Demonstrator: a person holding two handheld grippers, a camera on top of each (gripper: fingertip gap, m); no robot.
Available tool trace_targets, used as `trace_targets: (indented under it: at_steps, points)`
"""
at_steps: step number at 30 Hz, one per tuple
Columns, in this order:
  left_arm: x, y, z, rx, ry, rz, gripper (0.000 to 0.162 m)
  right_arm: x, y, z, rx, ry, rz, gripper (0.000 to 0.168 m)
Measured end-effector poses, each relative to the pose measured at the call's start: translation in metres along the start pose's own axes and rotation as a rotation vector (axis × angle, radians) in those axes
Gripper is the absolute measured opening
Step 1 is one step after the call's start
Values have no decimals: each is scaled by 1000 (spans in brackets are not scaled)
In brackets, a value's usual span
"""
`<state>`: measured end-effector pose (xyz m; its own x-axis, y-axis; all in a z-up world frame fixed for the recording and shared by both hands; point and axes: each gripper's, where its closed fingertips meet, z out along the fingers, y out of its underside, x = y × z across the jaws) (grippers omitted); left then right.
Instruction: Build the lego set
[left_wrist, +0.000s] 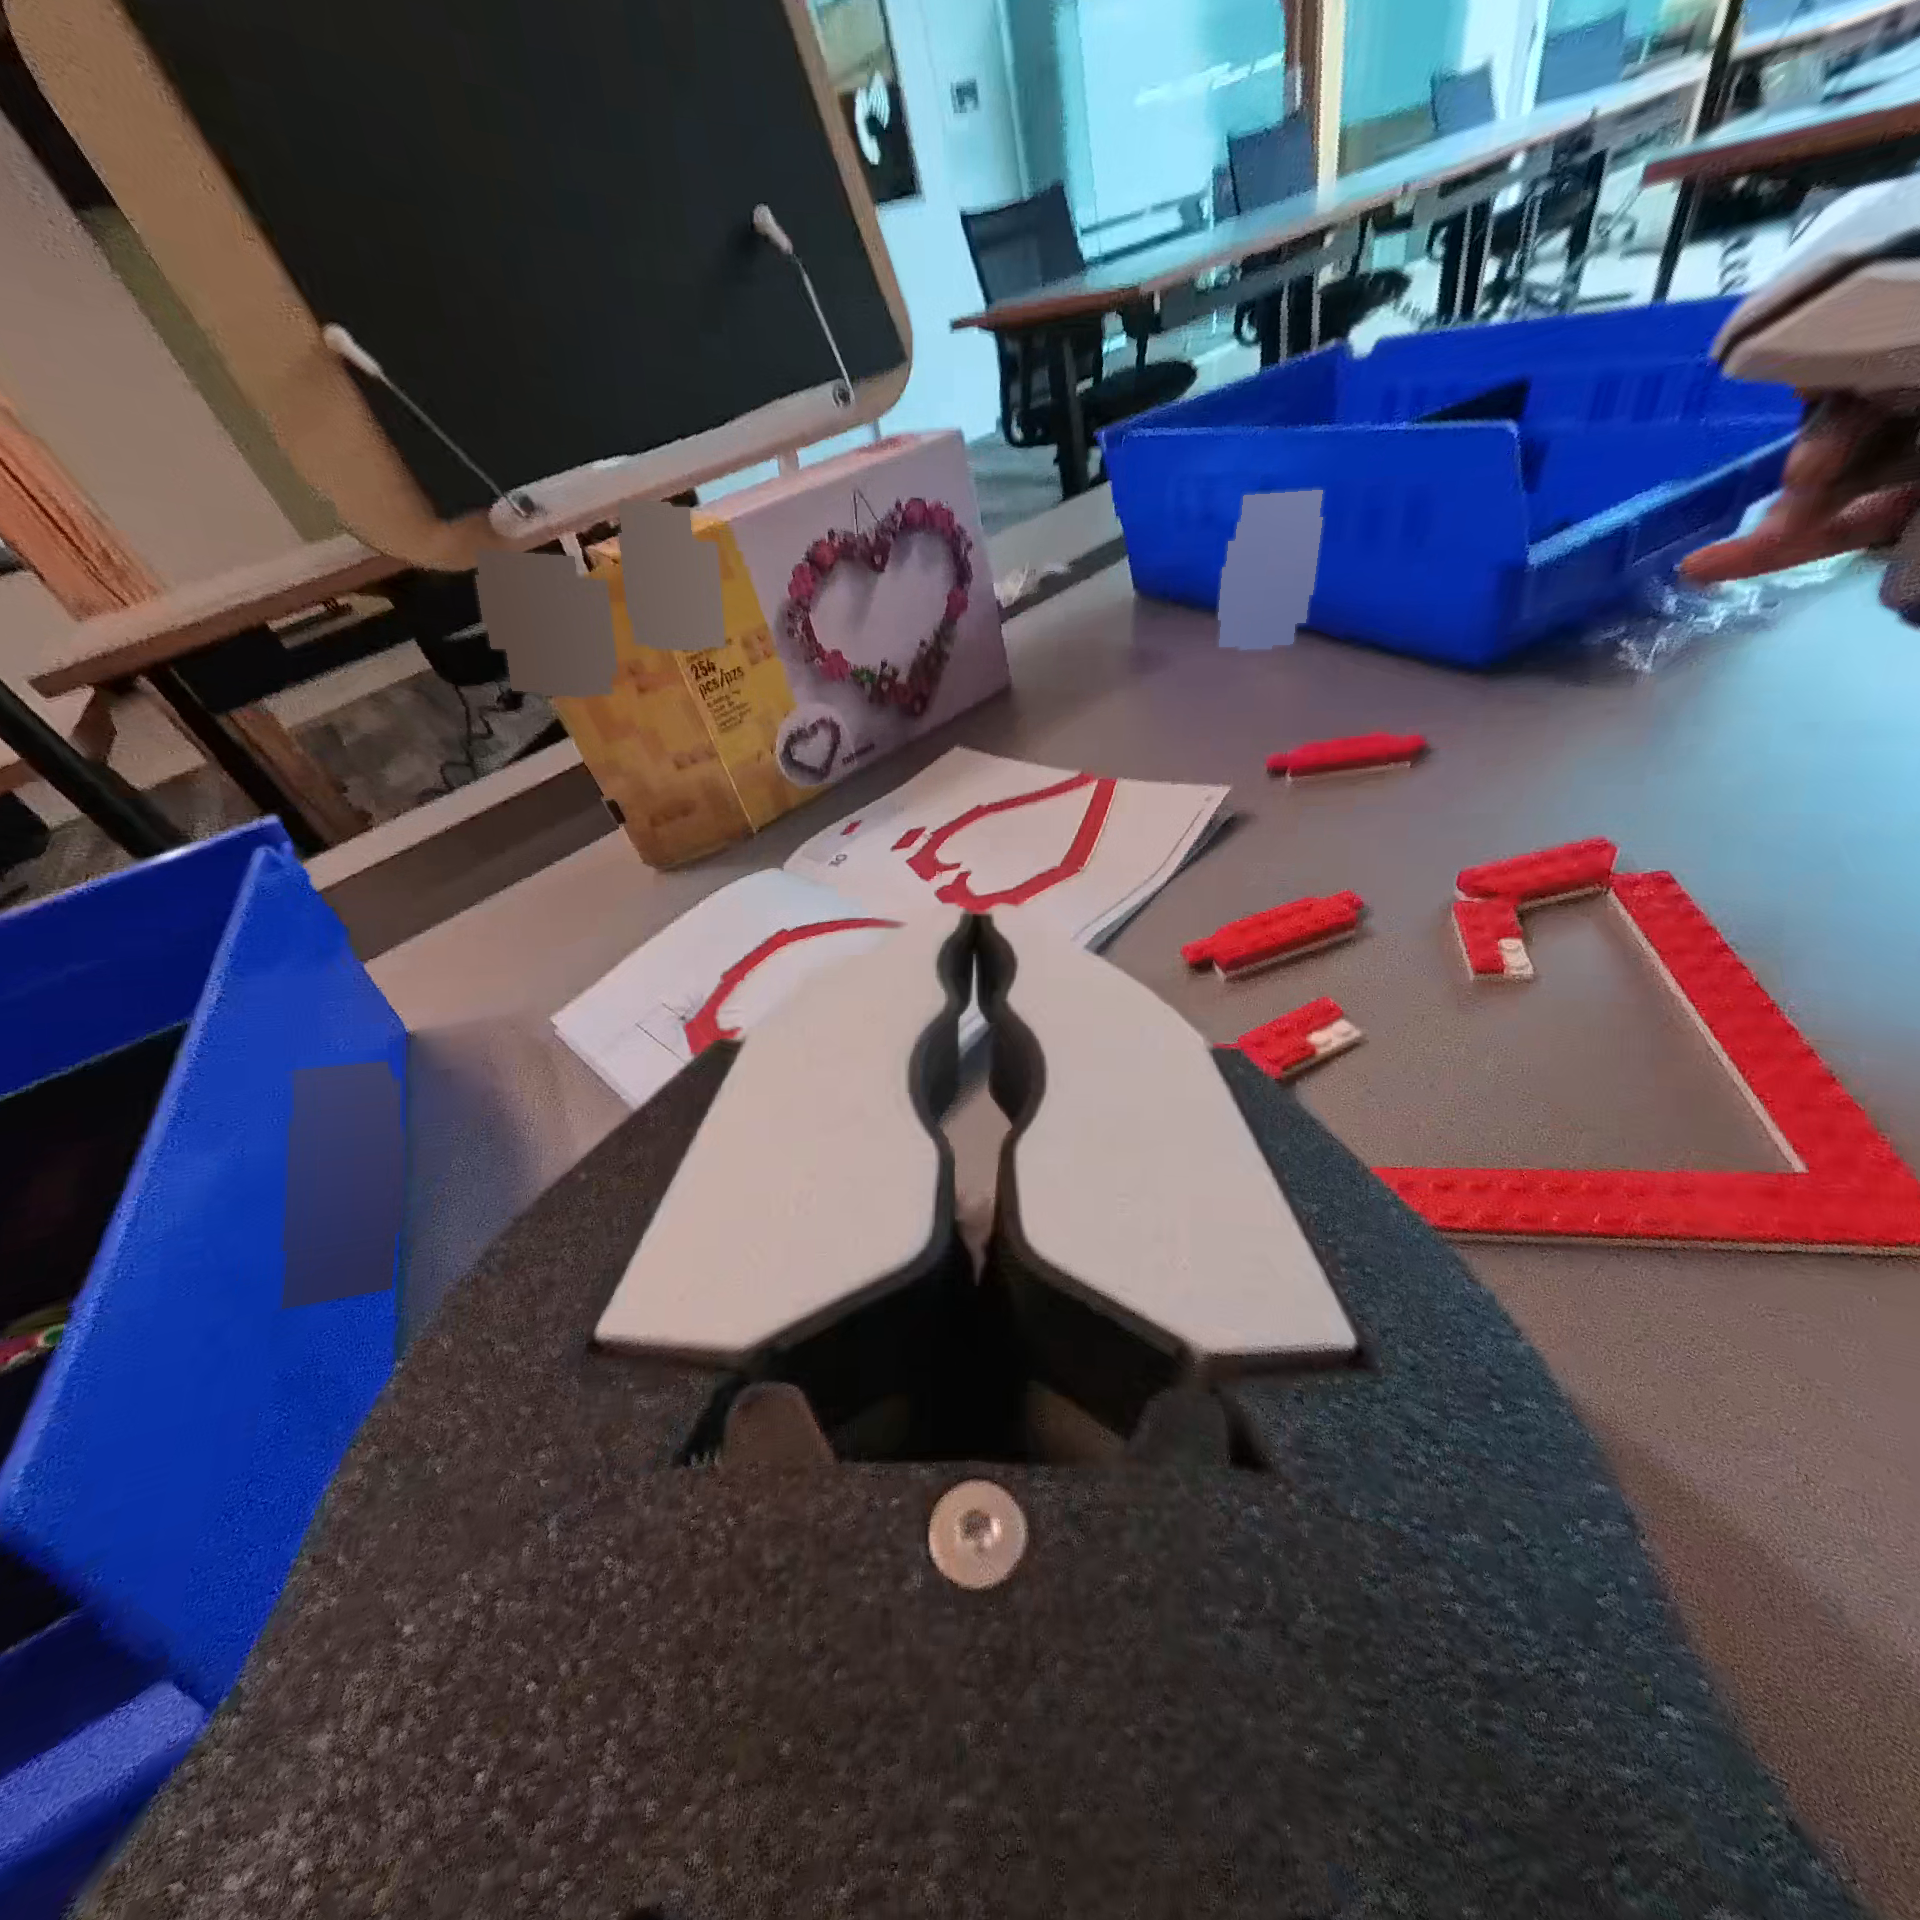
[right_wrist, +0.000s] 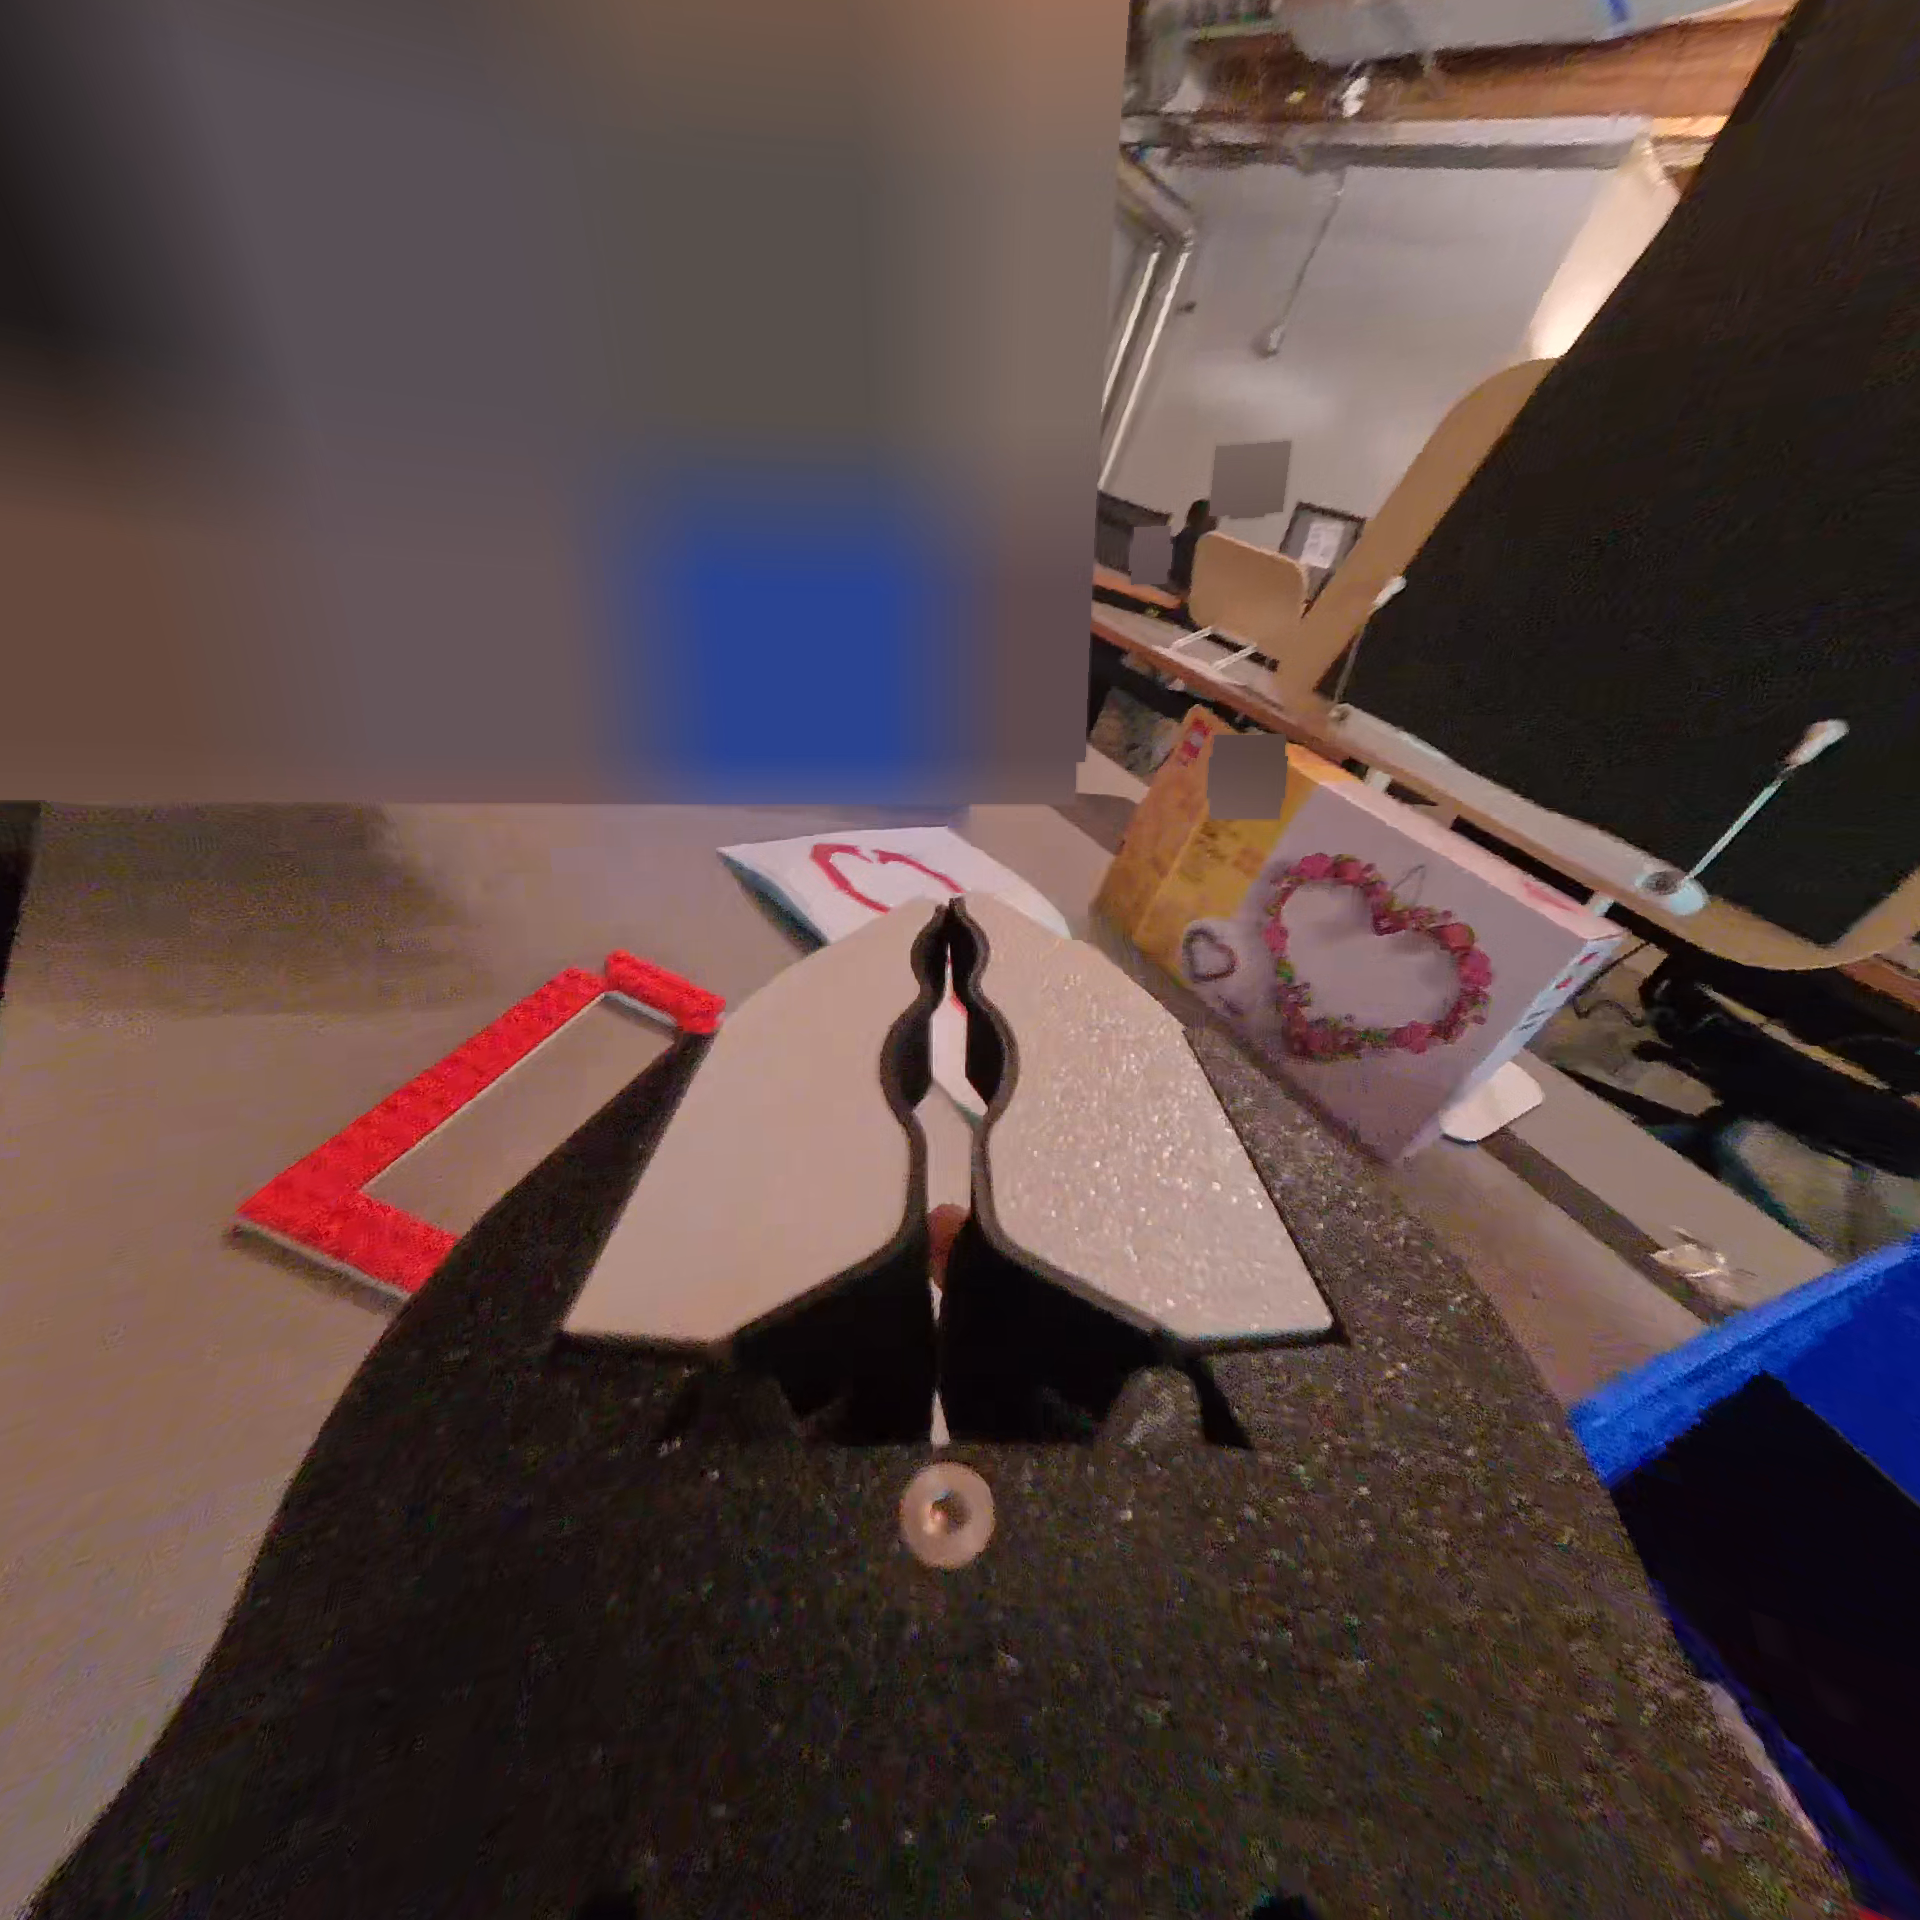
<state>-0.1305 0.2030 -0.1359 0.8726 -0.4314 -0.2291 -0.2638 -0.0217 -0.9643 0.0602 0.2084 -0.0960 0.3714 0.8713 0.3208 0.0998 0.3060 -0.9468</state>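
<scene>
A red L-shaped lego frame (left_wrist: 1766, 1091) lies flat on the grey table (left_wrist: 1558, 1455), with a short red piece (left_wrist: 1527, 883) on its far end. Three loose red plate pieces (left_wrist: 1273, 932) lie left of it. My left gripper (left_wrist: 977, 925) is shut, tips touching above the open instruction booklet (left_wrist: 1039, 831), with nothing between them. My right gripper (right_wrist: 951, 914) is shut too, tips touching with nothing between them, just right of the red frame (right_wrist: 416, 1122) and short of the booklet (right_wrist: 831, 862). Its body and a hand (left_wrist: 1829, 478) show at the top right of the left wrist view.
The set's box (left_wrist: 821, 644) stands behind the booklet, under a black board with a wooden rim (left_wrist: 520, 208). One blue bin (left_wrist: 1403, 520) sits at the far right and another (left_wrist: 208, 1143) close on the left. The box (right_wrist: 1403, 987) and a blue bin (right_wrist: 1766, 1403) also show in the right wrist view.
</scene>
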Motion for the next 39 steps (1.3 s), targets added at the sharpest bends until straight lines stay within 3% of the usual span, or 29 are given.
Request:
trace_targets:
  at_steps: [2, 3, 4, 6, 7, 8, 9, 11, 15, 17, 22, 26, 33, 39]
  points:
    - [6, 8, 5, -48, 8, 16, 0, -5, 15, 2, -79, -45, 26, 0]
    - [10, 12, 8, -63, 21, 22, 0, -4, 23, 4, -113, -39, 30, 21]
    - [17, 16, 11, -77, 49, 15, 14, -4, 30, 8, -137, -36, 36, 54]
    - [29, 20, 18, -84, 101, -4, 74, -6, 42, 18, -178, -28, 65, 101]
    - [35, 23, 21, -92, 121, 8, 94, -7, 47, 24, -191, -25, 79, 117]
    - [38, 27, 24, -121, 134, 23, 96, -10, 53, 29, -212, -35, 85, 118]
    - [41, 32, 26, -152, 142, 41, 94, -12, 60, 35, -241, -46, 73, 110]
    - [51, 44, 32, -220, 187, 74, 78, -19, 82, 40, -367, -105, 20, 70]
    - [65, 73, 43, -415, 276, 45, 70, -30, 123, 50, -644, -234, 209, 75]
    - [67, 83, 47, -474, 297, 65, 69, -36, 128, 63, -678, -294, 292, 65]
    - [69, 88, 51, -497, 325, 70, 44, -38, 150, 84, -768, -334, 193, 53]
    - [71, 92, 46, -529, 346, 33, 25, -42, 150, 89, -756, -361, 203, 27]
    - [70, 97, 25, -569, 396, -80, 20, -45, 149, 89, -759, -377, 229, 18]
    - [53, 84, 13, -473, 389, -121, 31, -37, 140, 87, -764, -369, 270, 39]
